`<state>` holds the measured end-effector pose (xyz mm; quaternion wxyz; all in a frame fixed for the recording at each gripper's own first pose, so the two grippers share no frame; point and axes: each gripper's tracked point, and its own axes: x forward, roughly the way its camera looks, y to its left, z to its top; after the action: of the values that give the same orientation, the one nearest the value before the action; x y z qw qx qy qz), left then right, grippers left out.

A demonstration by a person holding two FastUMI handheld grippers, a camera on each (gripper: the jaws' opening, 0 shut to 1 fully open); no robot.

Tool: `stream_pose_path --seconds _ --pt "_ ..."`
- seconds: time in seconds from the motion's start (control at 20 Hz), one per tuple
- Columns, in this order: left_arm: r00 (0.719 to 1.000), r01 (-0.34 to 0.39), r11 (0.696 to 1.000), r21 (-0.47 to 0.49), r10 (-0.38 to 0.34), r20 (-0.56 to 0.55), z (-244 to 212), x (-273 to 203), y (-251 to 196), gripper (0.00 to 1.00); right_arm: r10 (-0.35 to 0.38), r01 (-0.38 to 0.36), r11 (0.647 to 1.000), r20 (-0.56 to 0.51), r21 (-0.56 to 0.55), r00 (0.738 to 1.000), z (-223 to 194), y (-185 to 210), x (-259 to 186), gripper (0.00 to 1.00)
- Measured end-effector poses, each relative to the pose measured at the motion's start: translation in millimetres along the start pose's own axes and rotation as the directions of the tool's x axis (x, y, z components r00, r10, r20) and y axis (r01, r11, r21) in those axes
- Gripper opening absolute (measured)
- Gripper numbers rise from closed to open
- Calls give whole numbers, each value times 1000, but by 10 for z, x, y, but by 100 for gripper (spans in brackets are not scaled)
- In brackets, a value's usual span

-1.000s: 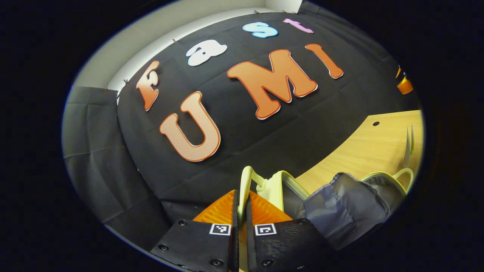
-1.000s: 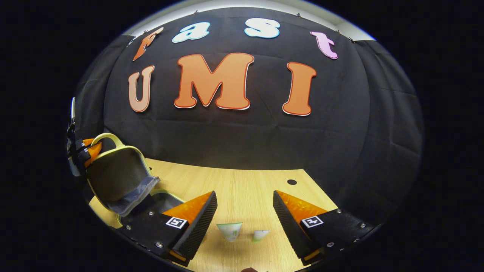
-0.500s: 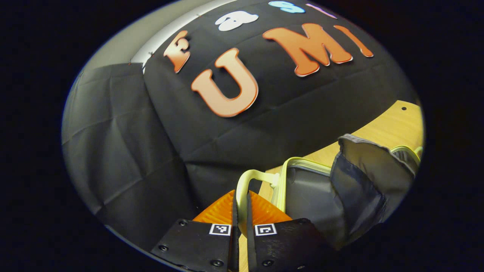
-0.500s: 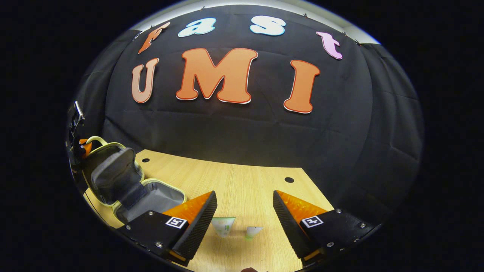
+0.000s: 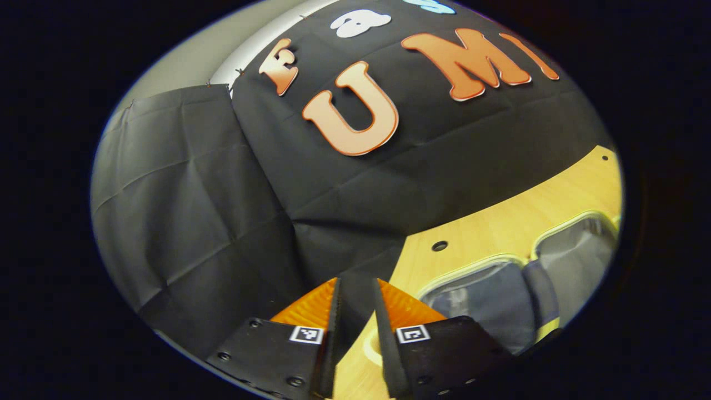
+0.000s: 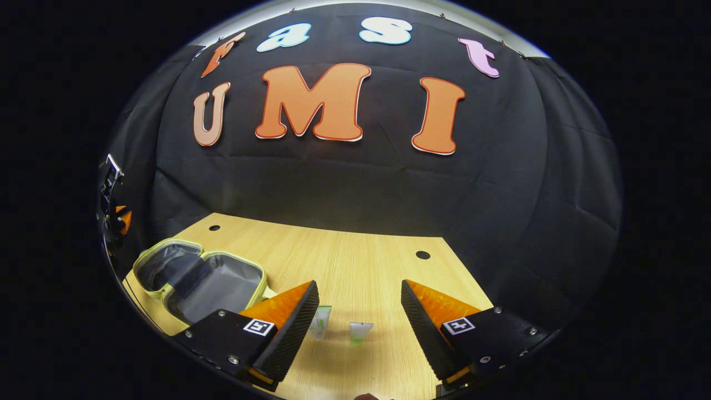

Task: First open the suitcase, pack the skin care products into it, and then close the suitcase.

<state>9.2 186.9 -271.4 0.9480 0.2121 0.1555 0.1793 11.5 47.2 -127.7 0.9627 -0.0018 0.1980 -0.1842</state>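
The small suitcase [image 6: 200,280], pale yellow-green with a grey lining, lies opened flat on the wooden table [image 6: 361,261] at the left. In the left gripper view its two halves [image 5: 477,300] spread to the right of my left gripper [image 5: 356,283]. That gripper is slightly open with nothing between its fingers, and the pale handle [image 5: 371,349] lies just below them. My right gripper [image 6: 359,286] stands wide open above two small white tubes with green print [image 6: 321,322] [image 6: 360,330] on the table. The left gripper [image 6: 114,216] shows at the far left edge.
Black cloth walls close the booth behind and to both sides of the table. The tabletop has small round holes [image 6: 422,255] [image 6: 214,228]. Bare wood stretches between the suitcase and the tubes and toward the back.
The lid swung down from upright until it lay flat on the table. My left gripper let go of the handle and opened a little. The right gripper hardly moved.
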Motion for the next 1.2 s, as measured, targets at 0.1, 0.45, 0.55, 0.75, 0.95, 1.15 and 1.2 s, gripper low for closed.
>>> stream_pose_path --seconds 0.1,0.45,0.55,0.75,0.95,1.15,1.2 --pt "997 69 997 -35 -68 39 305 -126 -263 63 10 -10 1000 -2 3 1000 -35 -30 0 95" --pt "938 336 935 -110 -321 133 1031 -981 -1857 89 73 -73 997 5 -18 997 -133 -216 -32 95" --pt "904 416 903 -113 -396 159 1205 -1237 -2346 91 95 -95 995 -5 -28 995 -172 -267 -20 95" --pt "831 545 834 -87 -524 186 1415 -1694 -3190 92 129 -129 991 -3 -47 992 -185 -438 -37 95" --pt "764 639 767 -61 -622 173 1397 -2046 -3956 92 161 -162 985 -16 -61 987 -253 -584 -57 95" --pt "745 666 739 -104 -651 143 1207 -2152 -4550 92 183 -184 980 -18 -80 983 -369 -707 -31 95" --pt "738 675 729 -116 -662 131 1154 -2138 -4707 92 174 -176 981 -24 -84 984 -414 -762 -24 95"
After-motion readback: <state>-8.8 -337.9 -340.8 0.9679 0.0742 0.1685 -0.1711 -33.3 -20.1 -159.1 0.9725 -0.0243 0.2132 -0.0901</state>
